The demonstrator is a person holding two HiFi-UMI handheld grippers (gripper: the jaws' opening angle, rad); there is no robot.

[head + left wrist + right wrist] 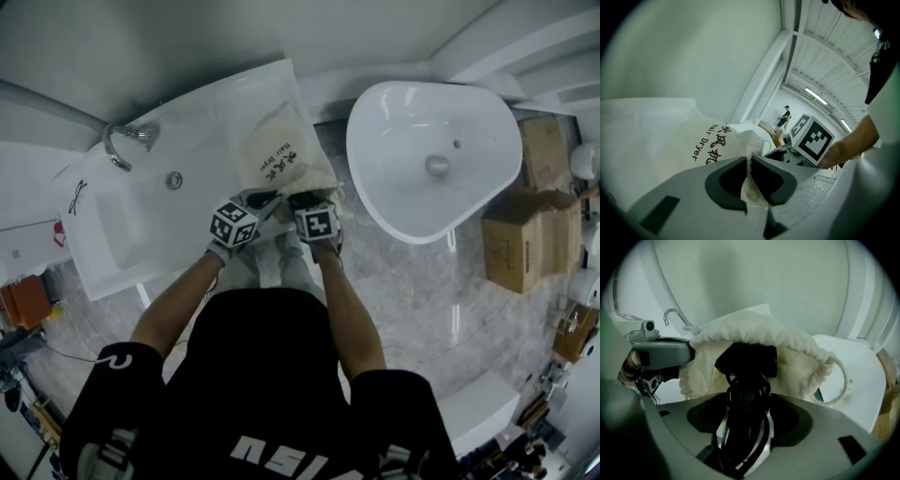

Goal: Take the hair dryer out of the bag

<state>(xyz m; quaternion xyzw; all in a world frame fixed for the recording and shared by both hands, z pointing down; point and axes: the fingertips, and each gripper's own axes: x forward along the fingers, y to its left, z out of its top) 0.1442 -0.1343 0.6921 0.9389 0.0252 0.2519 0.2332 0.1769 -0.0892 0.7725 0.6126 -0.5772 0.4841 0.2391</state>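
Washstand (202,117): blk dryer (747,359) (cord (746,397) coiled) in cream bag (799,362).

The head camera looks steeply down from high above the left claw (265,200) and right claw (305,200). Each claw's camera sits just behind its own jaws and looks along them, very close to the bag (281,150). All three views share the bag, and each claw's camera sees the other claw beside it.

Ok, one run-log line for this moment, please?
left gripper: shut on cream cloth bag | right gripper: shut on black hair dryer | dryer in bag mouth
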